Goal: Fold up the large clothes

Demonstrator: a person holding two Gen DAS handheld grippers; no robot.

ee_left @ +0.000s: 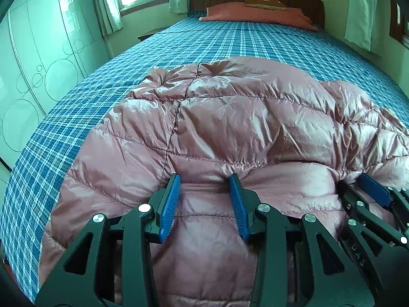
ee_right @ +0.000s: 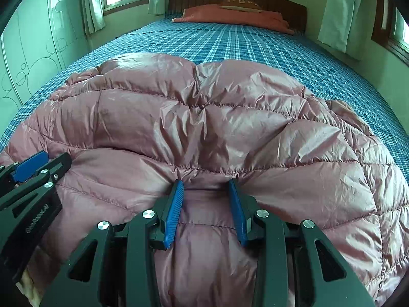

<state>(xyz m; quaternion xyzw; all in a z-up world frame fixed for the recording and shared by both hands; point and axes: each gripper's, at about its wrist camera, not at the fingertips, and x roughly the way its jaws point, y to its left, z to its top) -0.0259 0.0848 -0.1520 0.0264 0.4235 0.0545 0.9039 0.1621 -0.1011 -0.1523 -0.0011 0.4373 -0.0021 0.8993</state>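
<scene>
Down on the blue plaid bed (ee_left: 76, 133), the left gripper (ee_left: 204, 181) tilts forward, its jaws narrowed on a bunched fold of the pink puffer jacket (ee_left: 255, 117). From the right wrist, the right gripper (ee_right: 205, 185) angles likewise just beside it, seemingly pinching the jacket's puffy near edge, though padding hides its fingertips (ee_right: 179, 186).

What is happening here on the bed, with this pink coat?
A person is folding a pink quilted jacket on a bed with a blue plaid sheet. The left gripper and the right gripper stand side by side, each pinching a bunch of the jacket's near part. The rest lies puffed up on the sheet.
</scene>
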